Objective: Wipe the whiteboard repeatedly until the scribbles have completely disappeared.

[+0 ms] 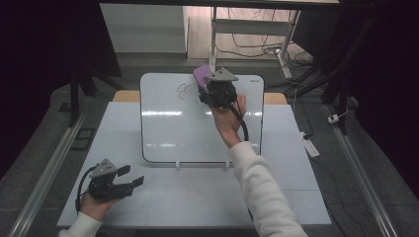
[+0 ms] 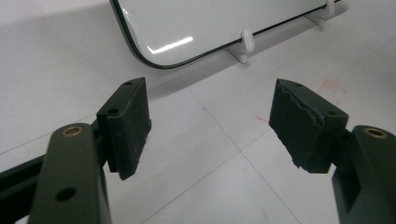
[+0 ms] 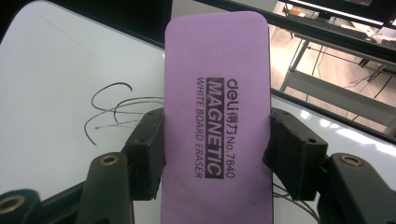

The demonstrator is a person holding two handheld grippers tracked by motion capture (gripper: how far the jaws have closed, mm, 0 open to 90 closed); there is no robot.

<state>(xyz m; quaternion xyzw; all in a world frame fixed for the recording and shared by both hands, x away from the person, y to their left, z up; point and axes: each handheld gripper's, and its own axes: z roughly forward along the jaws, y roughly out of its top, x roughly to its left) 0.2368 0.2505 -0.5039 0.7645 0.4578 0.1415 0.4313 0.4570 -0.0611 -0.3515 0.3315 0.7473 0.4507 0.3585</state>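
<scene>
Right tongs (image 3: pixel 215 154), clenched on the purple eraser (image 3: pixel 217 93) near the whiteboard's (image 1: pixel 163 123) top edge, seemingly must next wipe the scribble (image 3: pixel 116 112); left tongs (image 2: pixel 210 126) rest released.

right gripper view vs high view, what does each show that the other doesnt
Right gripper view alone: the print on the purple eraser, reading deli, magnetic white board eraser, with the jaws pressed on its two sides. High view alone: the left gripper resting open near the table edge, and the sleeve. Both: the whiteboard, its dark scribble, and the right gripper holding the eraser.
</scene>
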